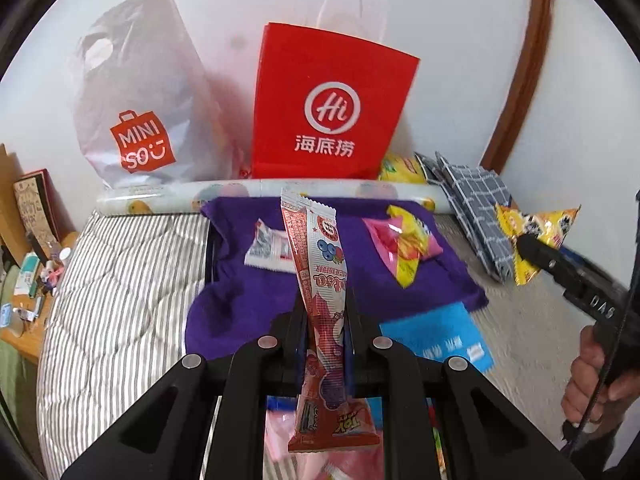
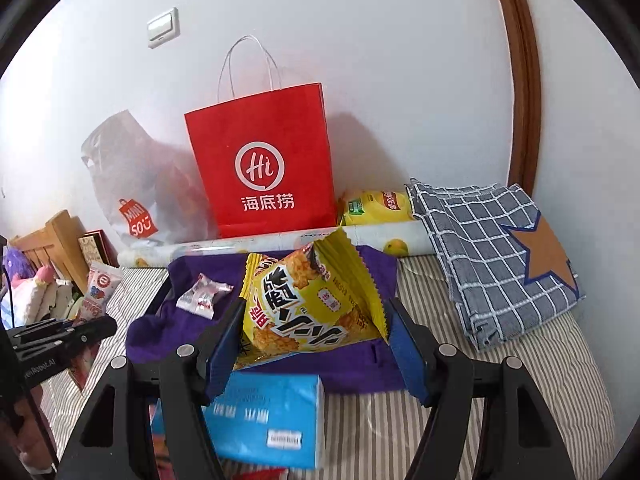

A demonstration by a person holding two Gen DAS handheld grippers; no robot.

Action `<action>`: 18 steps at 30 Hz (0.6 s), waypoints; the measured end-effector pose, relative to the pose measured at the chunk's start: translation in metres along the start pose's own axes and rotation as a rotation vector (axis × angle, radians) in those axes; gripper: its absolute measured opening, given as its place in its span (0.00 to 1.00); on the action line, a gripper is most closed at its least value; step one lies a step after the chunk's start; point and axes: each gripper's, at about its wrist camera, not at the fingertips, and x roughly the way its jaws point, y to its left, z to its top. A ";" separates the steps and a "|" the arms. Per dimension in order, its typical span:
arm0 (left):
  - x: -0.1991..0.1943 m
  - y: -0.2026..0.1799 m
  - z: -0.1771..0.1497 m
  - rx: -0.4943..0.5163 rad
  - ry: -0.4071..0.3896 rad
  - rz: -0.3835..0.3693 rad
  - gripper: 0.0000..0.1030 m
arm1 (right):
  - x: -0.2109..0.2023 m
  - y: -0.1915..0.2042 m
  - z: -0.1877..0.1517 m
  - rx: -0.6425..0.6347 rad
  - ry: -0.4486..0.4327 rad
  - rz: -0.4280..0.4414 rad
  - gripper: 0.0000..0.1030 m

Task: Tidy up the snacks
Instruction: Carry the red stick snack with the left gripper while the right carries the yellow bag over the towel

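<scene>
Ahead, "Hi" red bag point(image 1: 328, 104), MINISO bag point(image 1: 136, 92); left hand-held gripper point(image 1: 324, 312) pinches red stick point(image 1: 320, 280), right point(image 2: 316, 320) yellow packet point(image 2: 308, 304).

Both grippers point(image 1: 324, 308) point(image 2: 316, 332) clamped, raised.

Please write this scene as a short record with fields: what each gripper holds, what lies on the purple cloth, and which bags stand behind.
left gripper: shut on a long red candy stick pack
right gripper: shut on a yellow snack packet
purple cloth: small white wrapped candy; pink and yellow packet
bags behind: red paper bag; white plastic bag
beside cloth: blue tissue pack; checked cloth
</scene>
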 end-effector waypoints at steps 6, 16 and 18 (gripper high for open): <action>0.014 0.017 0.031 -0.033 -0.033 0.008 0.14 | 0.033 0.000 0.017 -0.004 0.019 0.011 0.65; 0.072 0.032 0.046 -0.056 0.004 0.001 0.14 | 0.095 -0.016 0.015 0.027 0.087 0.037 0.65; 0.084 0.039 0.040 -0.066 0.036 0.008 0.14 | 0.107 -0.021 0.007 0.043 0.128 0.060 0.65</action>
